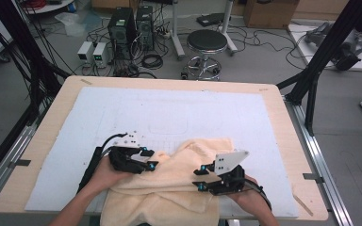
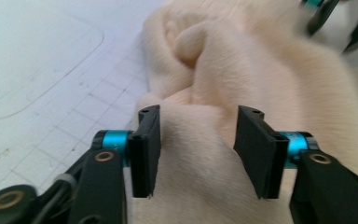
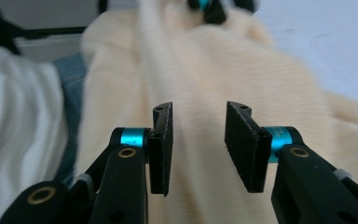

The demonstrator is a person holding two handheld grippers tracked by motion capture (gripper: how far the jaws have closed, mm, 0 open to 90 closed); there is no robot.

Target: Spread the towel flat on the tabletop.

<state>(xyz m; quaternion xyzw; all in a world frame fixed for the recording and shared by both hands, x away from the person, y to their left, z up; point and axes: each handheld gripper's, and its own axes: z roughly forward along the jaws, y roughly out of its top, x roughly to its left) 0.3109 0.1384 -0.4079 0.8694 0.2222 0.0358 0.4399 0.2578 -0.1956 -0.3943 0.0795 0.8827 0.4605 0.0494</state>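
A cream towel [image 1: 169,188] lies crumpled at the table's near edge, part of it hanging over the front. My left gripper [image 1: 151,157] rests at the towel's left side, pointing right. In the left gripper view its jaws [image 2: 196,140] stand apart just above the fuzzy cloth [image 2: 242,70], pinching nothing. My right gripper [image 1: 199,178] hovers over the towel's right part, pointing left toward the other one. Its jaws [image 3: 198,140] are also apart, with the towel [image 3: 214,60] beneath them and no fold caught.
A white mat [image 1: 122,108] covers the wooden table [image 1: 283,117]. Beyond the far edge stand a round stool [image 1: 206,42] and computer towers [image 1: 122,28]. Black frame posts [image 1: 320,52] flank the table. The person's white shirt [image 3: 14,116] is close on the left.
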